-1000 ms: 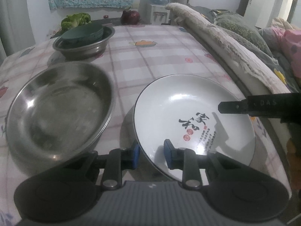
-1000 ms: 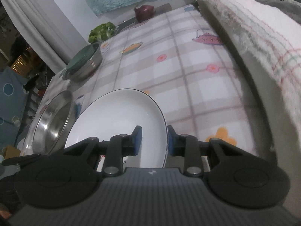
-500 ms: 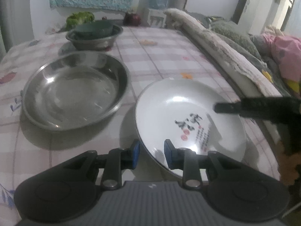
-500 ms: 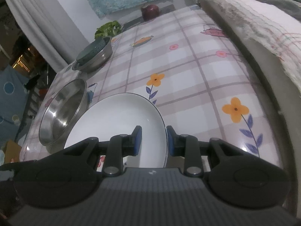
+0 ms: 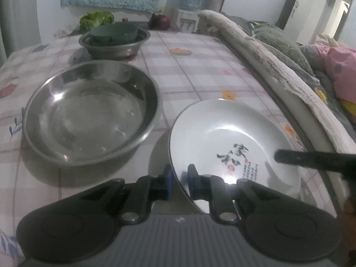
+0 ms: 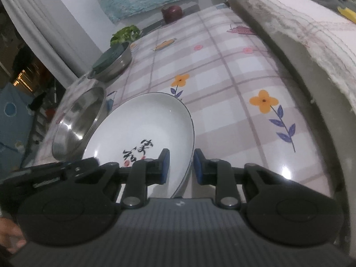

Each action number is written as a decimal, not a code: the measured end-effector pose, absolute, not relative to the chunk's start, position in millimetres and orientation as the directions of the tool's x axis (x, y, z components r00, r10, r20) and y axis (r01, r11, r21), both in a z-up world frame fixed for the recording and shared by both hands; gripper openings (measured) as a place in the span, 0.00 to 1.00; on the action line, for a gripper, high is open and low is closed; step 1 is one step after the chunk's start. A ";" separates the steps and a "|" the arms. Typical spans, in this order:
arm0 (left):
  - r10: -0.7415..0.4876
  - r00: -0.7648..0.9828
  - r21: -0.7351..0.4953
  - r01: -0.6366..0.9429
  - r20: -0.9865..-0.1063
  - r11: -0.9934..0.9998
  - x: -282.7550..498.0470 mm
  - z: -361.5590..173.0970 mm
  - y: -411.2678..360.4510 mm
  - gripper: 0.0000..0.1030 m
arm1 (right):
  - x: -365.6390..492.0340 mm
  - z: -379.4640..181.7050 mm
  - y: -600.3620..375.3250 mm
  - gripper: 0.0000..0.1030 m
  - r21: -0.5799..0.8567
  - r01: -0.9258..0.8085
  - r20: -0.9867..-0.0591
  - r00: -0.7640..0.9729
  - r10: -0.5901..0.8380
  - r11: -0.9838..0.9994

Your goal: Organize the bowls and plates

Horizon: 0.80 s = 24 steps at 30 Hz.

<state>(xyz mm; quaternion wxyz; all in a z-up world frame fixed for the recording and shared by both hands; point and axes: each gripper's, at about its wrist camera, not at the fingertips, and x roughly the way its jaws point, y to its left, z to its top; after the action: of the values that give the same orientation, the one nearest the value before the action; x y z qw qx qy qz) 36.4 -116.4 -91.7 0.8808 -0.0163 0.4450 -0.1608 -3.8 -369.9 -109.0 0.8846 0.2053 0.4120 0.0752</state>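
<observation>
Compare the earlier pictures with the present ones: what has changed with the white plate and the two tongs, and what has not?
Both tongs have just been closing on the white plate: the left tongs now pinch its near rim, and the right tongs straddle the opposite rim. The view drew back along the table. The large steel basin and the steel bowl holding a green bowl stayed put.

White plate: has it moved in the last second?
Yes. The white plate has come back toward the camera; the printed orange flower, earlier at its rim, now lies beyond it.
</observation>
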 end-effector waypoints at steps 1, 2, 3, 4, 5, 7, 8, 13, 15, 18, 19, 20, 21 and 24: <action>-0.308 0.541 -0.183 0.274 -0.783 0.944 32.9 -91.0 -115.9 0.15 | -1.4 -108.4 -367.8 0.22 0.410 0.034 -0.702 0.650 0.292 0.911; -0.315 0.532 -0.187 0.280 -0.786 0.942 29.0 -90.5 -116.2 0.15 | 1.3 -108.1 -366.8 0.22 0.398 0.034 -0.705 0.651 0.282 0.917; -0.321 0.526 -0.191 0.286 -0.788 0.939 24.8 -89.9 -116.5 0.15 | 4.5 -107.9 -366.8 0.22 0.392 0.035 -0.706 0.653 0.276 0.919; -0.332 0.516 -0.200 0.296 -0.790 0.934 20.4 -89.5 -117.3 0.17 | 7.4 -108.1 -367.3 0.22 0.391 0.037 -0.705 0.654 0.274 0.920; -0.344 0.507 -0.210 0.303 -0.790 0.929 16.2 -90.2 -117.9 0.18 | 10.6 -108.4 -368.5 0.22 0.392 0.038 -0.703 0.657 0.272 0.919; -0.364 0.497 -0.228 0.314 -0.788 0.922 10.0 -89.9 -118.6 0.20 | 17.4 -109.6 -370.6 0.21 0.390 0.041 -0.701 0.662 0.267 0.920; -0.371 0.496 -0.236 0.315 -0.785 0.919 8.3 -89.5 -117.8 0.20 | 20.4 -110.1 -370.9 0.21 0.385 0.042 -0.701 0.663 0.262 0.922; -0.387 0.503 -0.262 0.301 -0.773 0.917 11.7 -91.0 -111.2 0.21 | 20.0 -111.9 -369.9 0.23 0.385 0.056 -0.703 0.665 0.253 0.921; -0.367 0.521 -0.240 0.296 -0.771 0.924 15.0 -89.9 -111.8 0.19 | 13.3 -112.5 -372.4 0.23 0.406 0.066 -0.699 0.665 0.263 0.912; -0.357 0.524 -0.230 0.293 -0.774 0.928 22.8 -92.5 -112.4 0.20 | 1.1 -114.6 -377.8 0.23 0.425 0.089 -0.698 0.666 0.264 0.901; -0.355 0.522 -0.229 0.292 -0.775 0.929 25.7 -93.9 -112.9 0.21 | -3.2 -115.4 -380.0 0.23 0.438 0.096 -0.695 0.667 0.269 0.894; -0.352 0.521 -0.226 0.291 -0.778 0.930 28.8 -95.4 -113.3 0.22 | -6.7 -116.4 -381.6 0.23 0.449 0.100 -0.692 0.668 0.275 0.888; -0.350 0.523 -0.223 0.291 -0.777 0.930 30.8 -96.4 -113.8 0.22 | -10.2 -117.4 -383.2 0.23 0.463 0.103 -0.688 0.668 0.284 0.880; -0.345 0.529 -0.208 0.303 -0.775 0.930 36.9 -98.4 -117.1 0.22 | -15.7 -119.2 -383.4 0.23 0.483 0.099 -0.680 0.668 0.302 0.870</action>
<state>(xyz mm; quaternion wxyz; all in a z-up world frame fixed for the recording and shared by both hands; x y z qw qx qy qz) 36.9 -117.1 -98.4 0.8742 -0.0237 0.4482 -0.1855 -15.7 -383.4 -119.2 0.8789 0.2483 0.4033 0.0576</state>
